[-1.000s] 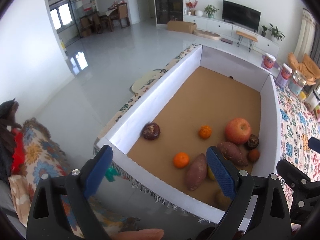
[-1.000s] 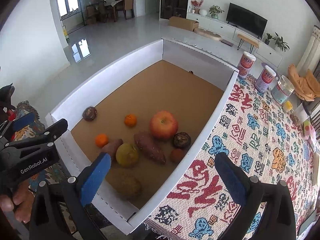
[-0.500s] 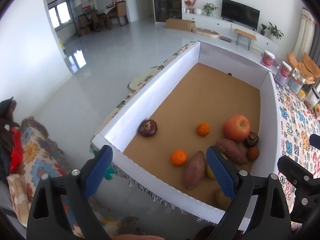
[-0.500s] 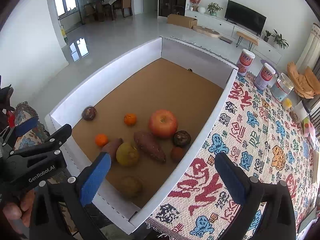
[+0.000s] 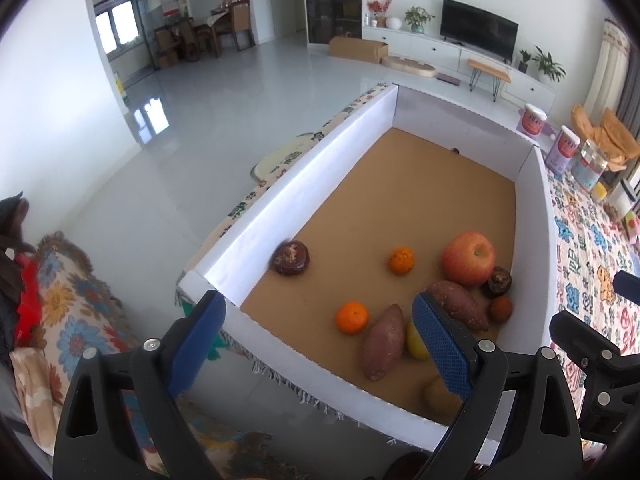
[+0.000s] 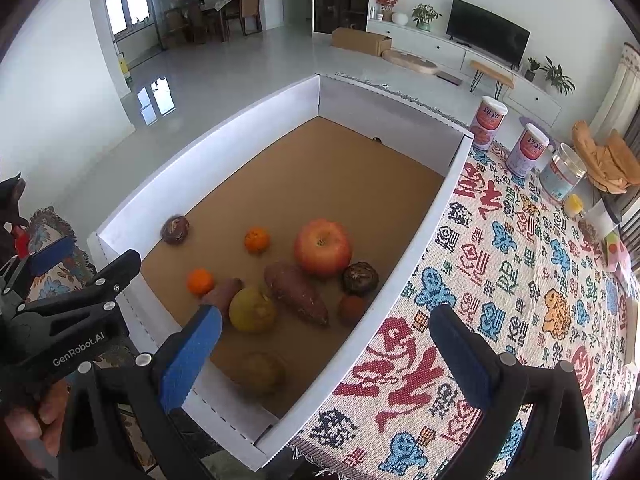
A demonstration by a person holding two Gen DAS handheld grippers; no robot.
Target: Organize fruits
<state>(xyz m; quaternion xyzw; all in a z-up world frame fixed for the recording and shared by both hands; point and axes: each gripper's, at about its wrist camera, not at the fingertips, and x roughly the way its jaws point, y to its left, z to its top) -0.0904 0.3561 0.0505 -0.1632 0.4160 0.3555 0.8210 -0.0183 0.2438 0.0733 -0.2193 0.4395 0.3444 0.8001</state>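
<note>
Fingers of your left gripper and right gripper spread wide, empty; both above near box edge; apple inside.

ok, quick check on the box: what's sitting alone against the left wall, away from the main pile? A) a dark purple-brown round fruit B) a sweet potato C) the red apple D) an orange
A: the dark purple-brown round fruit sits by itself at the left wall of the box, while the red apple, the sweet potato and the rest cluster toward the right side.
</note>
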